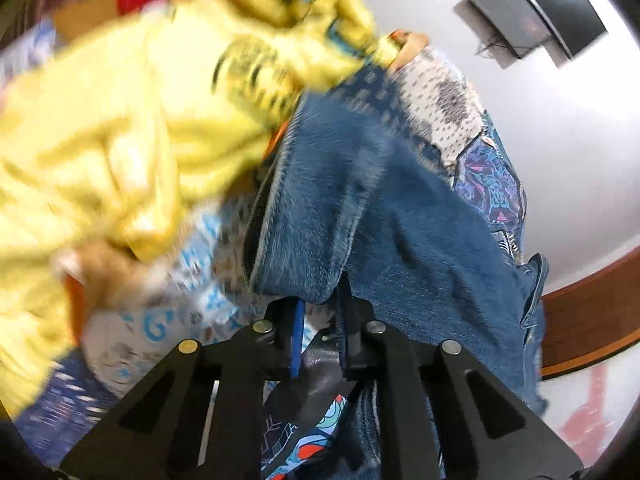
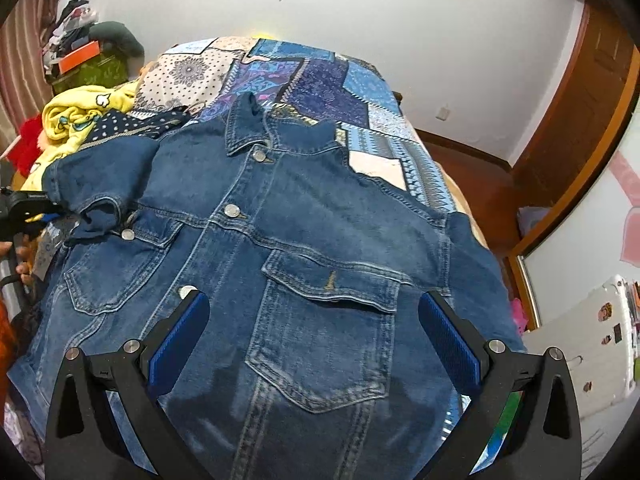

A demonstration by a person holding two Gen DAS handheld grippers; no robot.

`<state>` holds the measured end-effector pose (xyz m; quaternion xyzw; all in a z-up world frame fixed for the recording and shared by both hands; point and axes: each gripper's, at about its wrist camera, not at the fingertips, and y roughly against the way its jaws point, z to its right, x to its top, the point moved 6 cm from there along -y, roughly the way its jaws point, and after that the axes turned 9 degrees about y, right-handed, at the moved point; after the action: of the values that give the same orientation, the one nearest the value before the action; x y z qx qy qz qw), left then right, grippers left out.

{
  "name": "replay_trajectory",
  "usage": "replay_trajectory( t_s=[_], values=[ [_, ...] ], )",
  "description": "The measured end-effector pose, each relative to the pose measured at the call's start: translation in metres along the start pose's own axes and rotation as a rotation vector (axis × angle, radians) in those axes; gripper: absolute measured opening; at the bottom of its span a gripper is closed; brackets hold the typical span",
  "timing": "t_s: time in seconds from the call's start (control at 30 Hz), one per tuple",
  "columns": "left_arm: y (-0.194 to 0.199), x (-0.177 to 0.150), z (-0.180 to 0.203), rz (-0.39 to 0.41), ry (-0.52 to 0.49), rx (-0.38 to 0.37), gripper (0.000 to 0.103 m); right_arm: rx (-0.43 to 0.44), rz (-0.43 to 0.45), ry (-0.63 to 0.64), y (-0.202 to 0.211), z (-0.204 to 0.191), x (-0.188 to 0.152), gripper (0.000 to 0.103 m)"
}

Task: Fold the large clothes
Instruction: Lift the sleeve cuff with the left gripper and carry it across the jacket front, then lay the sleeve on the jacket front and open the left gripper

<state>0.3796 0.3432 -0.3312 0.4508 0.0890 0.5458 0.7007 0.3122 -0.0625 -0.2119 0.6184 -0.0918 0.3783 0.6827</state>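
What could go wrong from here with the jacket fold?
The left gripper is shut on a denim jacket sleeve beside the yellow garment; a sweep could drag that garment along. The right gripper hangs open above the chest pocket, holding nothing, so a one-sided pull may skew the jacket on the patchwork bedspread.

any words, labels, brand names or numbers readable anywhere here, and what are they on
None can be read.
Yellow garment: dark and blue print, motion-blurred, illegible.
Light printed fabric beside it: blue marks, too blurred to tell if letters.
Denim jacket: no label or text shows; metal buttons too small to read.
Stickers on the white case: too small.
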Motion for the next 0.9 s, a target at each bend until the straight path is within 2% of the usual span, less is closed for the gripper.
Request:
replay_trajectory(
  t_s=[0.13,0.23,0.33,0.47,0.57,0.7,0.8,0.9],
  values=[
    [0.04,0.018,0.042,0.12,-0.135,-0.004,0.011,0.006,0.014,-0.036,0.005,0.01,-0.002,0.103],
    [0.078,0.028,0.084,0.192,-0.229,-0.049,0.011,0.019,0.027,-0.064,0.009,0.016,-0.003,0.103],
    [0.108,0.027,0.118,0.239,-0.318,-0.082,0.011,0.023,0.045,-0.079,0.014,0.022,-0.005,0.103],
    [0.14,0.006,0.191,0.279,-0.469,-0.16,0.011,0.017,0.068,-0.088,0.02,0.03,-0.008,0.103],
    [0.153,-0.02,0.237,0.277,-0.564,-0.219,0.011,0.009,0.082,-0.102,0.023,0.042,-0.012,0.103],
    [0.155,-0.066,0.3,0.226,-0.669,-0.308,0.011,0.001,0.097,-0.143,0.026,0.066,-0.018,0.103],
    [0.141,-0.117,0.343,0.161,-0.756,-0.355,0.011,-0.005,0.105,-0.176,0.03,0.085,-0.022,0.103],
    [0.122,-0.172,0.37,0.082,-0.835,-0.38,0.011,-0.017,0.116,-0.197,0.034,0.102,-0.023,0.103]
  ],
)
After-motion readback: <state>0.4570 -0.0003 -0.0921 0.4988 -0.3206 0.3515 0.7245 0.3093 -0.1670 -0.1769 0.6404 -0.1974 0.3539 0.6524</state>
